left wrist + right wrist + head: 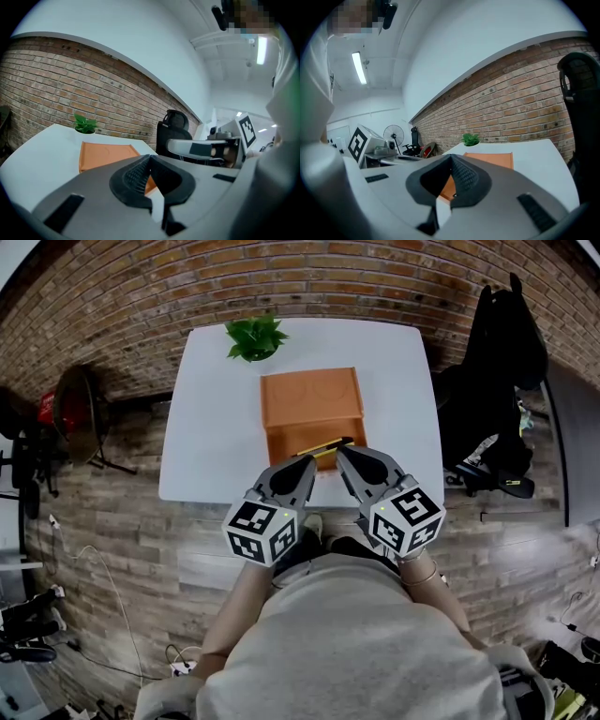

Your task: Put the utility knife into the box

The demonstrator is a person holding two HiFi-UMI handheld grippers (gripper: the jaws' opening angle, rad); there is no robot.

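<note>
An orange box (310, 397) stands mid-table, its top showing two pressed circles. A yellow and black utility knife (325, 447) lies slantwise over the box's darker near part; whether it rests inside or on the edge I cannot tell. My left gripper (307, 463) hovers just short of the knife's left end, jaws shut on nothing. My right gripper (343, 454) is at the knife's right end, jaws also shut and empty. The knife is hidden in both gripper views, which show only the box (105, 155) (493, 160) beyond closed jaws (149, 160) (451, 160).
A small potted plant (254, 337) sits at the white table's (211, 418) far edge, behind the box. A black office chair (502, 362) stands right of the table. A fan and red gear (70, 411) are on the floor to the left, by the brick wall.
</note>
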